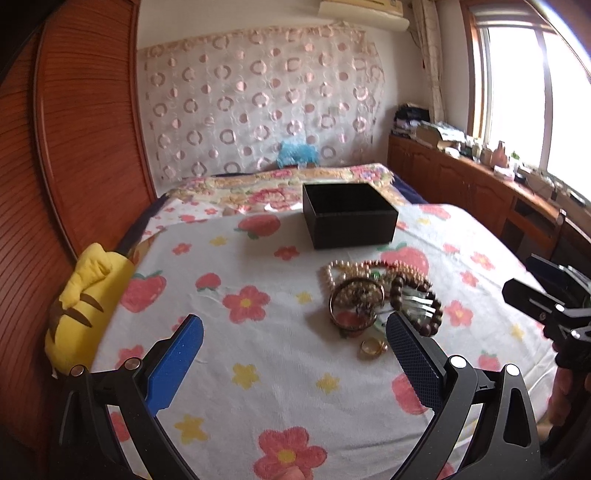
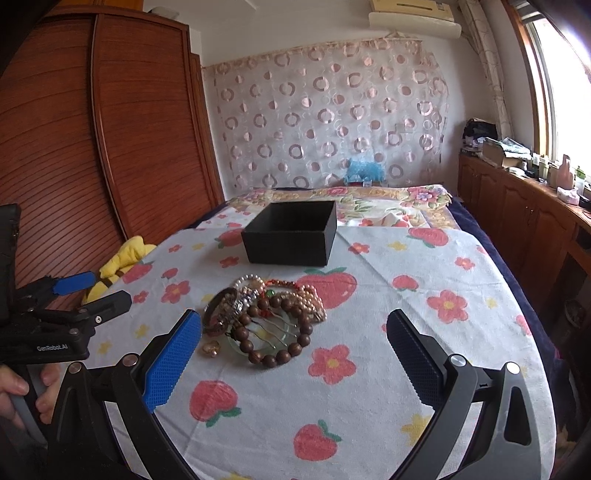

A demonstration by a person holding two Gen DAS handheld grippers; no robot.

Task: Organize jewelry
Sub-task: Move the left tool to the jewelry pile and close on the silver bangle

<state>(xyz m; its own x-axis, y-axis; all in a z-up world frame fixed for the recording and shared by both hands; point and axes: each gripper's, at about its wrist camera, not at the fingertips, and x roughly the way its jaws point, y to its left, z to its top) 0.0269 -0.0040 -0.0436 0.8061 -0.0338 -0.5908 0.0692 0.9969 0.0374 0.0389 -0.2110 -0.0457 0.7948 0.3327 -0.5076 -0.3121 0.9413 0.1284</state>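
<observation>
Task looks unstarted: jewelry pile point(image 2: 264, 317) lies heaped on flowered bed cover point(image 2: 369, 387), none seen in black box point(image 2: 291, 238) just behind it. Small gold ring point(image 2: 210, 348) sits apart at pile's near edge. Left claw point(image 1: 294, 354) wide, empty. Right claw point(image 2: 294, 350) wide, empty, pile between fingers' line. Open cover all round; yellow plush toy point(image 1: 83, 306) at bed's left edge.

This is looking like a home bedroom. A bed point(image 2: 369, 332) is lying under a flower-and-strawberry blanket point(image 1: 258, 369), with a wooden slatted wardrobe point(image 2: 129, 129) standing along one side. A circle-patterned curtain point(image 2: 332, 110) is hanging on the far wall beneath an air conditioner point(image 2: 413, 14). Daylight is coming through a window point(image 1: 535, 92) above low wooden cabinets point(image 2: 517, 214) that are carrying household clutter. A yellow plush toy point(image 1: 85, 306) is sitting at the bed's edge.
</observation>
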